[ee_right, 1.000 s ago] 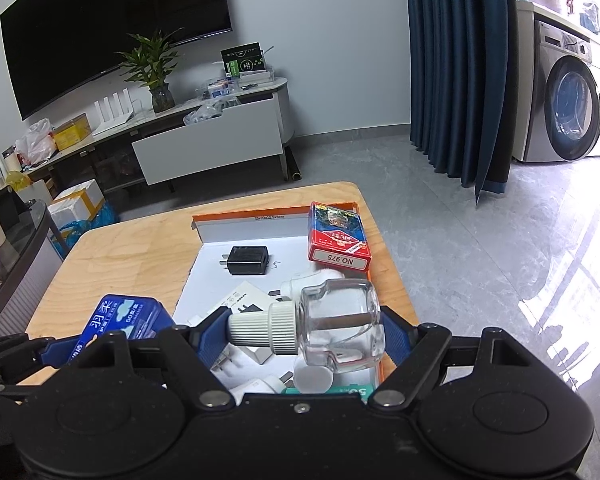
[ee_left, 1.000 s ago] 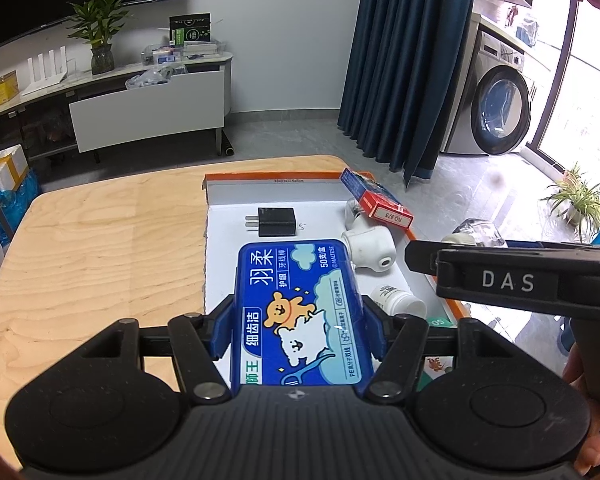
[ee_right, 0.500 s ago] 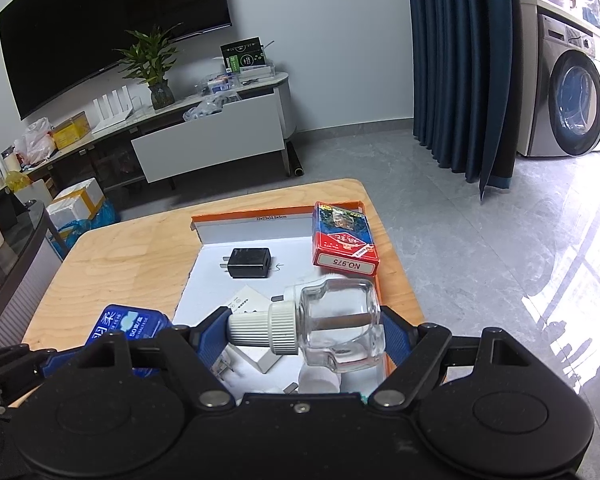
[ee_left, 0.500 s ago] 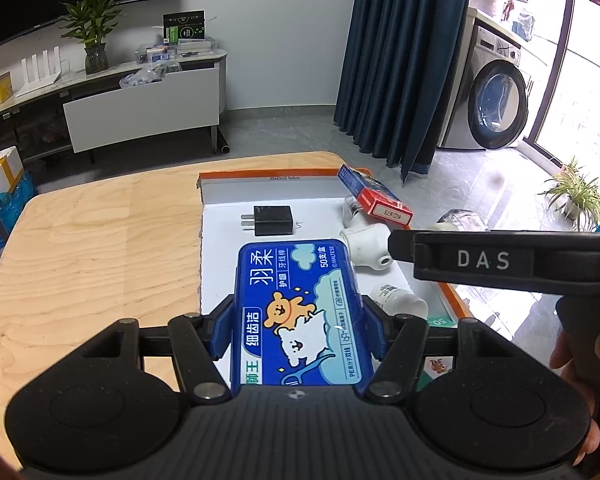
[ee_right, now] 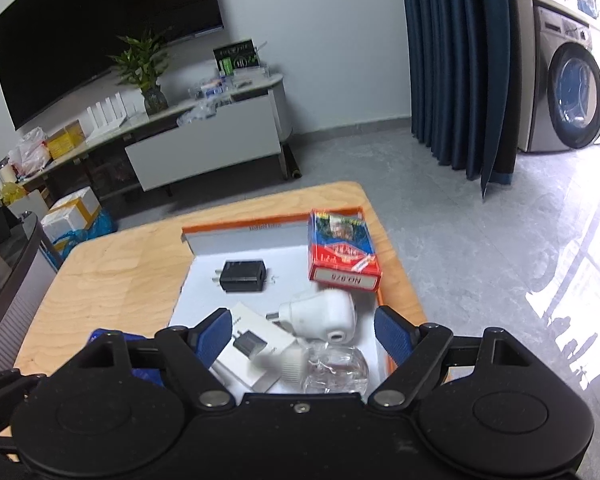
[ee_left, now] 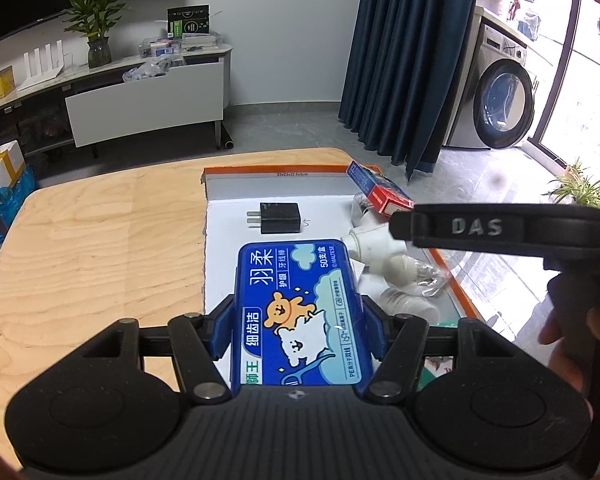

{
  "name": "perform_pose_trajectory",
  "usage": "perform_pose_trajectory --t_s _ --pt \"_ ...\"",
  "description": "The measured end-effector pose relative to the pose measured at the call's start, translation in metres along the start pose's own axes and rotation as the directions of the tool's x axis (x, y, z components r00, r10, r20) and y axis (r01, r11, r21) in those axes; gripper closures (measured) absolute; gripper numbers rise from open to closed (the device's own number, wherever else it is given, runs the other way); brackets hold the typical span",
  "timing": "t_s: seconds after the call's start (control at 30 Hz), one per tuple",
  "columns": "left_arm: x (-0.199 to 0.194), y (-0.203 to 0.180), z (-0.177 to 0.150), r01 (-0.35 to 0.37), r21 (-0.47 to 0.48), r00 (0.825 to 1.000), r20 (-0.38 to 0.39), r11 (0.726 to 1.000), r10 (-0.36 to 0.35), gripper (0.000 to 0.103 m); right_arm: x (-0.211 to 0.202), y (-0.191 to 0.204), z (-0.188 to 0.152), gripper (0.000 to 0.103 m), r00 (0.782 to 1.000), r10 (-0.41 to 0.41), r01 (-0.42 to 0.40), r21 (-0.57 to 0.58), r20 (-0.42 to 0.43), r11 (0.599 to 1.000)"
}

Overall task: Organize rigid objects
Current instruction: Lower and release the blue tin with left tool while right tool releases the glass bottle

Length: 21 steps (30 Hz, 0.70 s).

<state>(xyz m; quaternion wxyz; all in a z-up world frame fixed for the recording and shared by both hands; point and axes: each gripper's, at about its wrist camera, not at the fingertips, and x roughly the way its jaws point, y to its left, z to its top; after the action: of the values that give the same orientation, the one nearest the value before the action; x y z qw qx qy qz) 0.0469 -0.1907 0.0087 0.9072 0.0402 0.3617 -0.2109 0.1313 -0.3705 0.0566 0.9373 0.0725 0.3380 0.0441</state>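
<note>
My left gripper [ee_left: 297, 330] is shut on a blue dental-floss box [ee_left: 300, 280] with a bear picture, held above the near end of the white, orange-rimmed tray [ee_left: 276, 170]. My right gripper [ee_right: 304, 334] stands open over the tray's right side with nothing between its pads. Just below it a clear glass bottle with a ribbed white cap [ee_right: 332, 368] lies blurred on the tray floor. A white plug-in device [ee_right: 324, 314], a black charger [ee_right: 242, 276] and a white charger carton [ee_right: 252, 350] also lie there. A red card box [ee_right: 340, 252] leans on the right rim.
The tray sits on the right part of a wooden table [ee_left: 92, 240]. The right tool's DAS-marked bar [ee_left: 476, 227] crosses the left wrist view, with a hand [ee_left: 572, 332] below it. Beyond the table are a TV bench, a curtain and a washing machine.
The right gripper let go of the glass bottle, which dropped onto the tray beside the white plug-in device. The right tool shifted further over the tray. The left gripper kept still with the blue box.
</note>
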Motion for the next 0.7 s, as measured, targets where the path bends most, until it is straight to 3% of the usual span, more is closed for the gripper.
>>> perform_pose_trajectory --t_s 0.4,0.5,0.7 --pt "0.018 -0.015 0.015 0.045 0.003 0.999 -0.007 0.999 -0.045 0.039 -0.038 -0.016 0.001 0.007 0.993 -0.073 0.072 0.008 0.09 0.997" --pt "0.019 -0.02 0.018 0.052 0.01 0.999 0.011 0.999 -0.053 0.026 -0.047 -0.018 -0.001 0.007 0.99 -0.101 0.101 0.003 0.1 0.995" --pt "0.003 -0.022 0.018 0.048 0.01 0.998 0.027 0.999 -0.048 0.016 -0.068 -0.024 -0.009 0.007 0.988 -0.109 0.109 0.001 0.11 0.994"
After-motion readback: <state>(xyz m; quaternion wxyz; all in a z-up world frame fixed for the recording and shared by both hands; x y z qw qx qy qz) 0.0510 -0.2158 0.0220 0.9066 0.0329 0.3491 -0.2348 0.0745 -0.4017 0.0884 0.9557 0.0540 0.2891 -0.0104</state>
